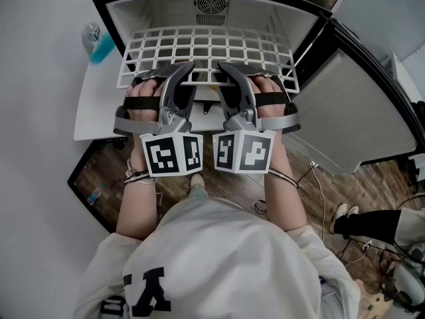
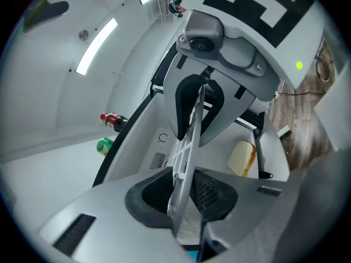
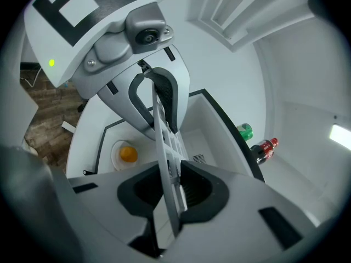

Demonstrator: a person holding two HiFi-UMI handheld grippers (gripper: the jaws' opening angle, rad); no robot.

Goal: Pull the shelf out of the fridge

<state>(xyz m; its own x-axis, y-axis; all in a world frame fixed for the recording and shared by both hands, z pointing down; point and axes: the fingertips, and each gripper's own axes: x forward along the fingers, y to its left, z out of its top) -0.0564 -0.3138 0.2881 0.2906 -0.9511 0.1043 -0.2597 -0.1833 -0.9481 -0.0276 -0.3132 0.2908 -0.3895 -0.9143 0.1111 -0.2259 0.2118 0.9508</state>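
Observation:
The white wire shelf [image 1: 207, 48] sticks partly out of the open small fridge [image 1: 166, 8], lying level. My left gripper [image 1: 184, 72] is shut on the shelf's front edge just left of its middle. My right gripper [image 1: 227, 72] is shut on the same edge just right of its middle. In the left gripper view the shelf [image 2: 186, 152] runs edge-on between the pads of the left gripper [image 2: 191, 141]. The right gripper view shows the same: the shelf [image 3: 163, 147] is pinched in the right gripper [image 3: 164, 141]. Both grippers point almost level into the fridge.
The fridge door [image 1: 362, 105] stands open at the right. A clear bottle with a blue band [image 1: 96, 42] lies left of the fridge. A red-capped bottle [image 2: 112, 120] and a green one [image 2: 104, 145] stand beside it. A fried egg on a plate [image 3: 126, 155] and a bread slice [image 2: 241, 158] show inside.

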